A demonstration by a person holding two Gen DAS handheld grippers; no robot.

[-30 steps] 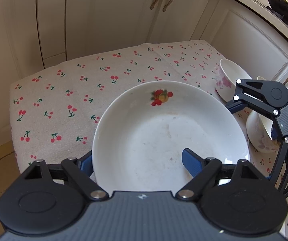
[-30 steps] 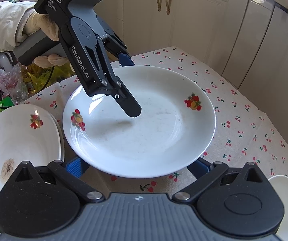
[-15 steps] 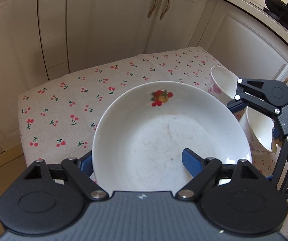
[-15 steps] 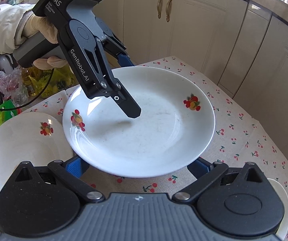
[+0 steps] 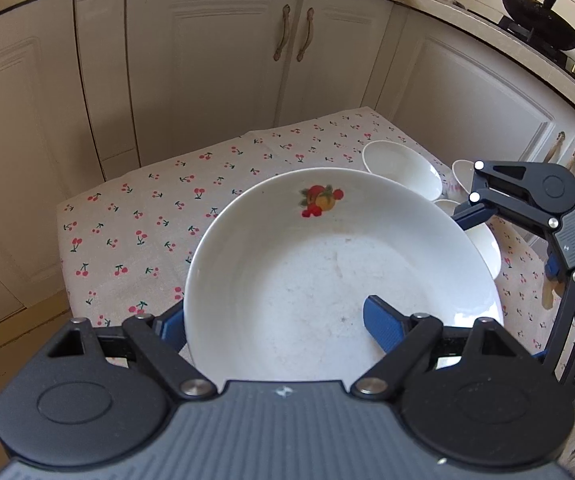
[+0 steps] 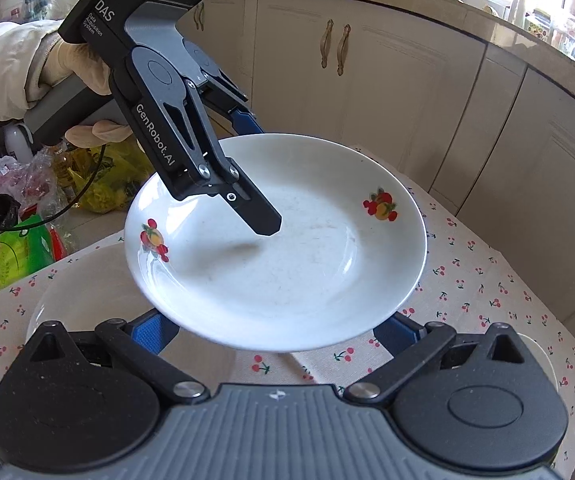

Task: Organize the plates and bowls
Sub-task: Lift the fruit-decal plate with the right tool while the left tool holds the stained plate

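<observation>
Both views ride on the hand-held grippers and look steeply down along their fingers. The left wrist view sits close over the near rim of a white plate [image 5: 339, 276], facing across the cherry-print tablecloth [image 5: 135, 224] toward cream cabinet doors [image 5: 215, 68] — the right gripper [image 5: 499, 216] enters at its right edge. The right wrist view looks from the plate's other side, just as near, toward a corner of cabinets [image 6: 407, 92], with the left gripper [image 6: 247, 168] reaching in from its upper left. They share the plate, the cloth around it and the cabinet fronts — each also sees the other's gripper.
</observation>
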